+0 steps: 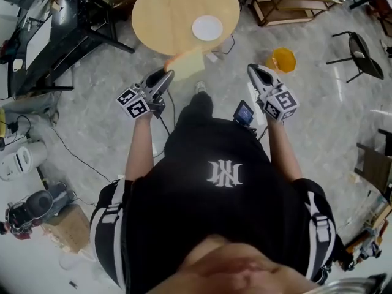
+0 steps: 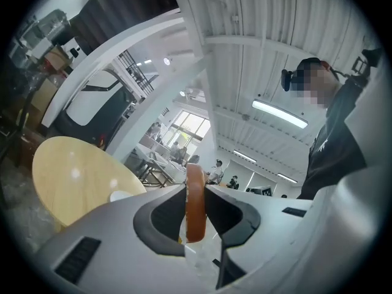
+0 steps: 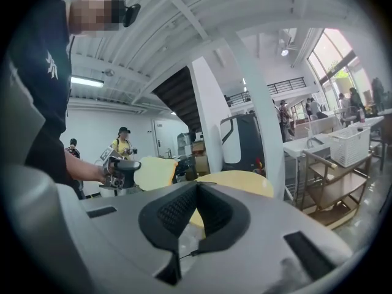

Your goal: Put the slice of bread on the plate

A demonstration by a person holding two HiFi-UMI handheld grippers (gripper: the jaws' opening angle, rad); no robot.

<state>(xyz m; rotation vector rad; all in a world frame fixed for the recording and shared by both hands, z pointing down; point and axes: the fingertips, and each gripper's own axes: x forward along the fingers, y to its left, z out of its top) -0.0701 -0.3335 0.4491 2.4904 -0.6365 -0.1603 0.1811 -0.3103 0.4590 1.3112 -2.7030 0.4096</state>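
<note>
Left gripper [image 1: 167, 74] clamping bread slice [image 1: 190, 65] (blurred from above), right gripper [image 1: 252, 70] closed, empty, plate [image 1: 207, 27] on table [image 1: 162, 11]

Pale bread slice [image 1: 187, 64] aloft, short of white plate [image 1: 207, 27].

No word or number can be read anywhere. The only sign is a white emblem [image 1: 225, 174] on the black shirt [image 1: 184, 237]. It sits mid-chest and is too stylised to read as letters.

Blurred: slice of bread [image 1: 188, 64]; table [image 1: 165, 17] cut by top edge; plate [image 2: 120, 195] half hidden
</note>
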